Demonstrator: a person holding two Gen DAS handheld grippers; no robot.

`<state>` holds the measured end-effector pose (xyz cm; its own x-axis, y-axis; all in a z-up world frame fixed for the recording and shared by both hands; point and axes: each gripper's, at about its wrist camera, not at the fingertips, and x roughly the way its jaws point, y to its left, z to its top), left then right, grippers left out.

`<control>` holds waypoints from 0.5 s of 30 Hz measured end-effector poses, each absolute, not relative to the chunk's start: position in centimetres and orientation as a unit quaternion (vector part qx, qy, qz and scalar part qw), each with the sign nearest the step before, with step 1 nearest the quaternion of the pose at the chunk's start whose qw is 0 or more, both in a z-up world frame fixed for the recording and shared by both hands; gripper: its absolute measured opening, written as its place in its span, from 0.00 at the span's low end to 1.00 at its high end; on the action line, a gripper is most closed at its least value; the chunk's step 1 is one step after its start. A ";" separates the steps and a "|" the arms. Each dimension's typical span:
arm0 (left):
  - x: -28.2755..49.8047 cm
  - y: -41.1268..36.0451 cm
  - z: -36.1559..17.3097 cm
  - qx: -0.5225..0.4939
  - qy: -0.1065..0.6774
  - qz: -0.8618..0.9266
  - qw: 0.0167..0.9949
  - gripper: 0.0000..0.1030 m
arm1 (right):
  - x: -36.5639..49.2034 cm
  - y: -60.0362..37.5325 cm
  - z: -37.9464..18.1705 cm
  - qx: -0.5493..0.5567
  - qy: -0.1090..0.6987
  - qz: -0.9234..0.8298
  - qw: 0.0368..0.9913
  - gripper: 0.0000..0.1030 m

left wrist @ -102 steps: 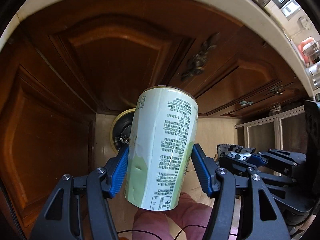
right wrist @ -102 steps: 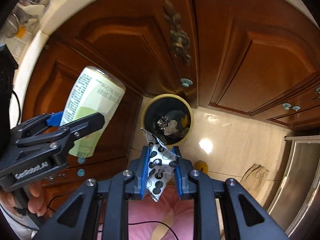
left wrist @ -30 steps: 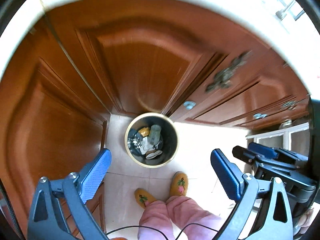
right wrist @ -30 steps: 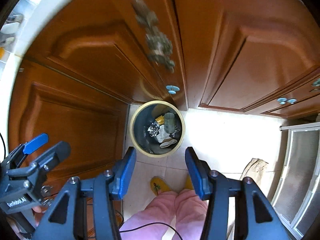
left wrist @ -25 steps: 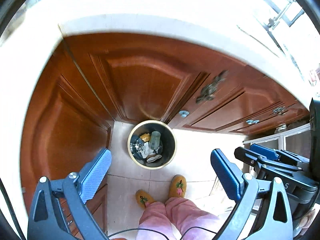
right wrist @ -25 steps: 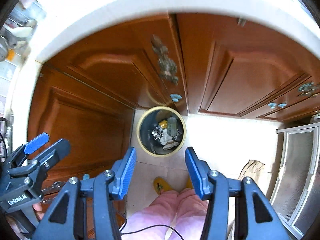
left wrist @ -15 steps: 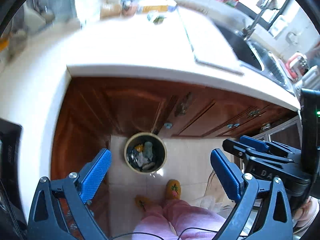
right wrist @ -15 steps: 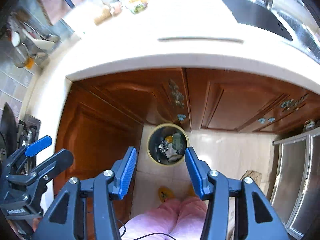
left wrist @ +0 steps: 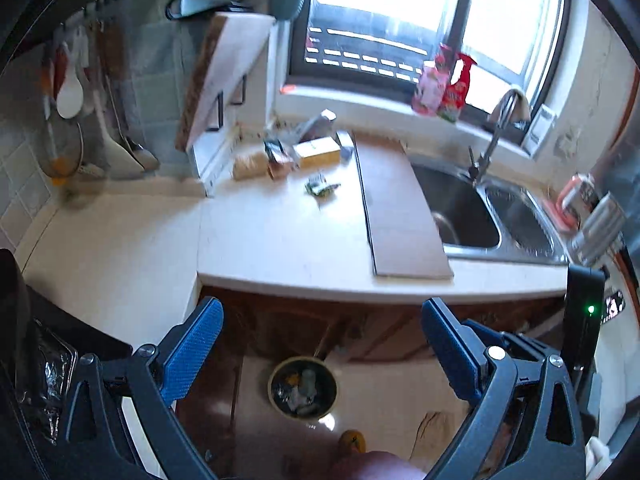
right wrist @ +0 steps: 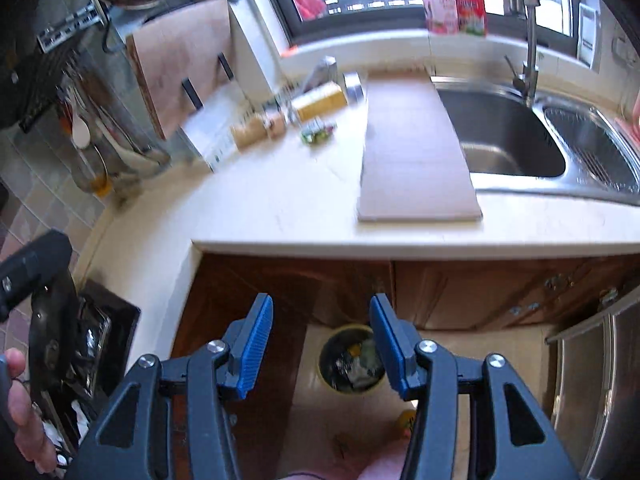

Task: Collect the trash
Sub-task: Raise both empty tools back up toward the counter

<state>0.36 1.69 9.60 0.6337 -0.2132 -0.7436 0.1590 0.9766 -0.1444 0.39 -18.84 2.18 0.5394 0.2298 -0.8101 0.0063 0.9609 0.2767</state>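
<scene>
My left gripper (left wrist: 320, 312) is open and holds nothing. My right gripper (right wrist: 321, 304) is also open and bare. Both hang in front of the pale countertop (left wrist: 280, 240), above its front edge. Far below on the floor stands the round trash bin (left wrist: 273, 388), with several scraps inside; in the right wrist view the bin (right wrist: 324, 360) shows between my fingers. At the back of the counter lie a yellow box (left wrist: 318, 152), a green wrapper (left wrist: 320, 187) and a brown packet (left wrist: 249, 166). The right wrist view shows the same yellow box (right wrist: 320, 101) and green wrapper (right wrist: 318, 130).
A long wooden board (left wrist: 400, 208) lies on the counter beside the steel sink (left wrist: 460, 208) with its tap (left wrist: 496, 128). Brown cabinet doors (right wrist: 460, 292) stand below. Bottles (left wrist: 444, 88) line the window sill. Utensils (left wrist: 72, 92) hang on the left wall. A hand (right wrist: 16, 408) holds the left gripper.
The can and spotted wrapper held earlier have gone from my grippers. Over the last second both open grippers rose and tilted up, bringing the countertop, sink and window into view.
</scene>
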 end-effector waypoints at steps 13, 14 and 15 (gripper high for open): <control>8.1 0.8 7.3 -0.080 0.437 -0.040 0.895 0.96 | 10.8 -19.5 3.6 0.115 0.465 0.128 0.868 0.50; 9.1 0.5 7.0 -0.083 0.439 -0.031 0.894 0.96 | 12.2 -19.7 3.3 0.113 0.470 0.138 0.865 0.50; 10.1 0.3 6.7 -0.083 0.441 -0.025 0.893 0.96 | 13.5 -19.7 3.0 0.111 0.475 0.146 0.861 0.50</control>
